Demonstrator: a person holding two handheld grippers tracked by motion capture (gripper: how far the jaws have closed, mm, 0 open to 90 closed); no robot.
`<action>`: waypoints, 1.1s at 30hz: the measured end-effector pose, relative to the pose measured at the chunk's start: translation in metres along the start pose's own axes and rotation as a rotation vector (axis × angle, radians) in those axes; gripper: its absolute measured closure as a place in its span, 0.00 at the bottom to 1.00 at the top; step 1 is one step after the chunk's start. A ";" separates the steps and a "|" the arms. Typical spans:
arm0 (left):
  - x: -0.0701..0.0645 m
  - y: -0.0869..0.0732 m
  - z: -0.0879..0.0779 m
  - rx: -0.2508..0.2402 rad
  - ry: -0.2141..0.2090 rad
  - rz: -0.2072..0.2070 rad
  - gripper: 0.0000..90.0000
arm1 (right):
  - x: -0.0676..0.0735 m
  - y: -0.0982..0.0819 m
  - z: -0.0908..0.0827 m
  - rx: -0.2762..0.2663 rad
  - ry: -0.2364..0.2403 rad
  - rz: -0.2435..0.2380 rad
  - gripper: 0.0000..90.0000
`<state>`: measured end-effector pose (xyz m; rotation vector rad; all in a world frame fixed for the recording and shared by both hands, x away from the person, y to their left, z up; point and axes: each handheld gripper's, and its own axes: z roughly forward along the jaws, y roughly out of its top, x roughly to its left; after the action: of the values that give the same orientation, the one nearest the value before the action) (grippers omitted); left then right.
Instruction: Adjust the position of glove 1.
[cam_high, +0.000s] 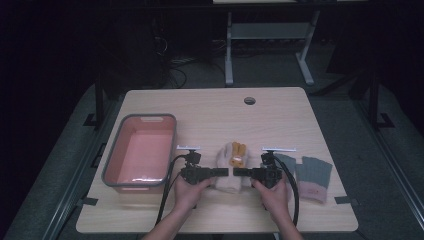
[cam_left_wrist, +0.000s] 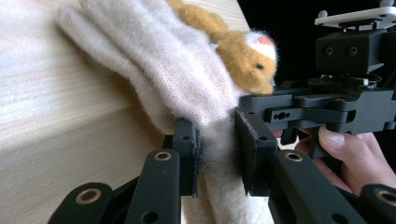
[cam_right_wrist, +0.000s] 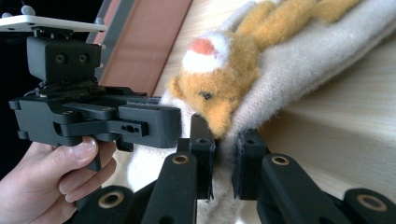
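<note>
Inspecting: a cream glove (cam_high: 229, 170) with an orange plush animal (cam_high: 237, 154) on it, lying near the front edge of the desk (cam_high: 280, 115), roughly midway between its left and right edges.
Left gripper (cam_high: 223, 172): clenched on the glove's cuff end from the left; in the left gripper view the knit (cam_left_wrist: 187, 79) is pinched between both pads (cam_left_wrist: 198, 156).
Right gripper (cam_high: 238, 172): clenched on the same cuff from the right; in the right gripper view the fabric (cam_right_wrist: 299, 60) sits squeezed between the jaws, just under the animal's face (cam_right_wrist: 219, 79).
Nearby: pink tub (cam_high: 139, 150) toward the desk's left edge; grey glove pair (cam_high: 309, 175) just right of the right hand (cam_high: 274, 197).
Risk one: both grips appear to hold only a thin fold of soft knit, so a lift could let it slide out.
Risk two: pulling the hands apart would stretch the cuff or strain the plush attachment.
Risk three: the fingertips stand nearly touching; a small inward move could knock them together.
Risk four: the right-hand jaws sit close to the animal and may catch its fur.
</note>
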<state>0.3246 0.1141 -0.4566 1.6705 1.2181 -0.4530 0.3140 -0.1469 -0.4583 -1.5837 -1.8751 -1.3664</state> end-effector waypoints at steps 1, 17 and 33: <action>-0.002 0.001 -0.001 -0.004 -0.004 0.005 0.79 | 0.002 0.001 -0.001 -0.003 0.005 -0.003 0.90; -0.020 0.016 -0.026 -0.049 -0.057 0.035 0.79 | 0.030 0.017 -0.013 -0.024 0.045 -0.054 0.90; -0.032 0.033 -0.049 -0.077 -0.074 0.079 0.79 | 0.052 0.034 -0.015 -0.031 0.075 -0.093 0.90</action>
<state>0.3283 0.1392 -0.3944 1.6164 1.0983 -0.4112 0.3223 -0.1321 -0.3963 -1.4550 -1.9124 -1.4798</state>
